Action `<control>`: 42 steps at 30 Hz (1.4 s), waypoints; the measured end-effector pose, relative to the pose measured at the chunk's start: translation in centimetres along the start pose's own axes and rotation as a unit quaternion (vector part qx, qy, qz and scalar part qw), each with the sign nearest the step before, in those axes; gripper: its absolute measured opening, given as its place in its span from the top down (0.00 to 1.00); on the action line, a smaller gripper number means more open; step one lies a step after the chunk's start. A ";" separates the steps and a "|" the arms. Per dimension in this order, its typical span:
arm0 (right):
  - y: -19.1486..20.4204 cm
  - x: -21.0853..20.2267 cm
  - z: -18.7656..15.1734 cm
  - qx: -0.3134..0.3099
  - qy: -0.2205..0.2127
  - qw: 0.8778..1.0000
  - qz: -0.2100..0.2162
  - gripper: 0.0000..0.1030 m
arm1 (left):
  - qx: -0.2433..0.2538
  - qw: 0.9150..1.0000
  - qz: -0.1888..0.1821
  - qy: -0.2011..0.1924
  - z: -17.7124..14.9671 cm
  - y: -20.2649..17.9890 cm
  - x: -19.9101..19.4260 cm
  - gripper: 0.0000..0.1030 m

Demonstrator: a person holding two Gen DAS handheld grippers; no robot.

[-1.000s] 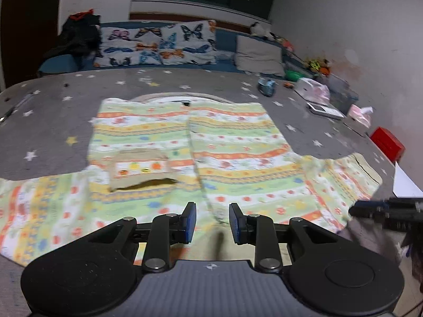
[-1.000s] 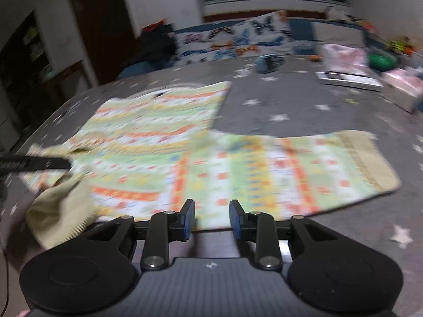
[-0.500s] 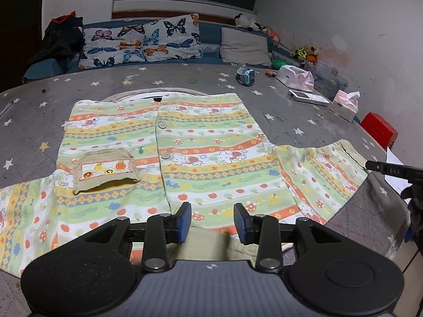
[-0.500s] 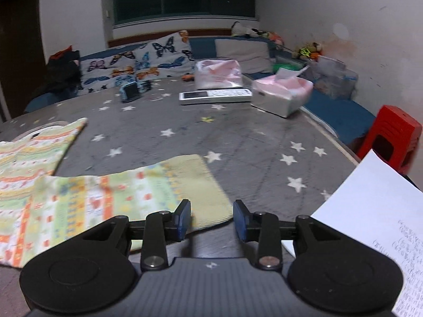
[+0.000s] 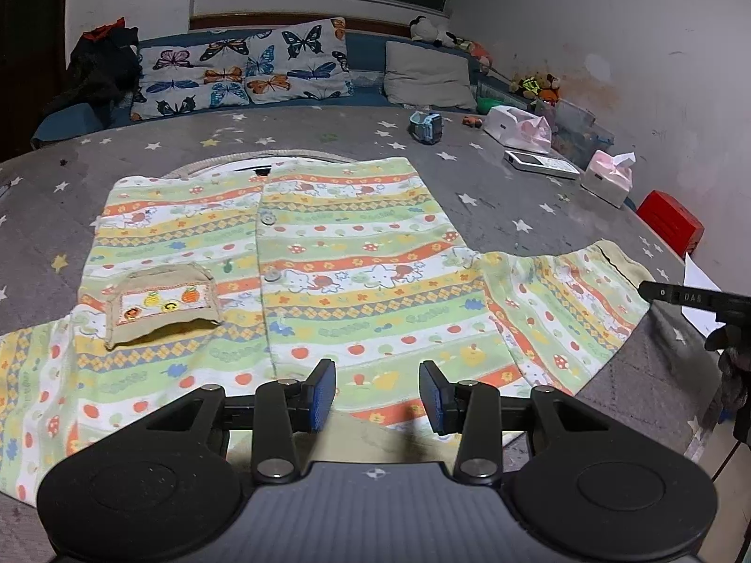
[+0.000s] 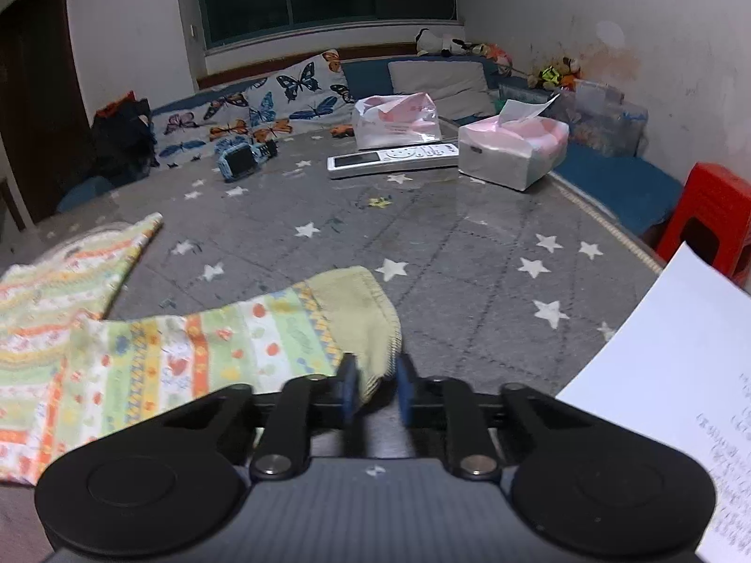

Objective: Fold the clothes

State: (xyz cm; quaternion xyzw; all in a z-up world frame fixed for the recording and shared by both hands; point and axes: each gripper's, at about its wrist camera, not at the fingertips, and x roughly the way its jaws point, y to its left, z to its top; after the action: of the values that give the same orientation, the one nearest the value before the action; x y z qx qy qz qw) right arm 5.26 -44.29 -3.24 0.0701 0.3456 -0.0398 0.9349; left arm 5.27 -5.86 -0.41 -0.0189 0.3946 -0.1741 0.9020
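A child's striped, fruit-print shirt (image 5: 328, 272) lies flat, front up, on the grey star-print table (image 5: 493, 183), sleeves spread to both sides. My left gripper (image 5: 378, 396) is open over the shirt's near hem, touching nothing. In the right wrist view the right sleeve (image 6: 197, 356) ends in a beige cuff (image 6: 361, 309). My right gripper (image 6: 375, 389) has its jaws narrowed around the cuff's near corner, with cloth between the pads. The right gripper's tip (image 5: 680, 295) shows at the right edge of the left wrist view.
On the far right of the table are a remote (image 6: 394, 159), a tissue box (image 6: 516, 150), a pink bag (image 6: 399, 119) and a blue watch (image 6: 239, 162). A white paper (image 6: 676, 375) lies near the right edge. A red stool (image 6: 708, 216) stands beyond it. Butterfly pillows (image 5: 244, 70) line the back.
My right gripper swung right from the shirt body to the sleeve cuff, moved in and narrowed its jaws on the cuff. My left gripper drew back slightly and opened wider.
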 end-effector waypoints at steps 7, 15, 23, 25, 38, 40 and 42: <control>2.1 -3.1 2.3 0.008 -0.040 0.998 0.052 0.93 | 0.021 1.000 -0.012 0.009 -0.5 -1.2 0.7 0.56; 8.6 -8.6 6.4 -0.043 -0.097 0.983 0.151 0.93 | 0.003 1.000 -0.019 -0.001 -0.8 -0.1 0.0 0.55; 18.3 -9.7 7.5 -0.114 -0.098 0.959 0.241 0.93 | -0.042 0.999 0.000 -0.033 -1.5 4.0 -3.1 0.53; 20.8 -9.1 7.1 -0.129 -0.087 0.954 0.258 0.93 | -0.057 0.998 0.007 -0.039 -1.9 5.2 -3.9 0.53; 31.0 -5.7 2.7 -0.196 -0.007 0.923 0.331 0.92 | -0.115 0.991 0.042 -0.058 -3.7 10.2 -6.7 0.51; 31.8 -5.2 1.8 -0.203 0.007 0.919 0.337 0.88 | -0.119 0.990 0.045 -0.061 -3.7 10.5 -6.9 0.51; 32.6 -4.6 1.0 -0.210 0.021 0.915 0.343 0.82 | -0.122 0.989 0.049 -0.064 -3.7 10.9 -7.1 0.51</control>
State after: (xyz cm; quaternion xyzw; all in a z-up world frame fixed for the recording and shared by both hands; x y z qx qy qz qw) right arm 6.37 -12.13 3.90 -0.0124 0.3199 0.3581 0.8771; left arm 1.42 7.05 0.24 -0.1207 0.3552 -0.0787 0.9236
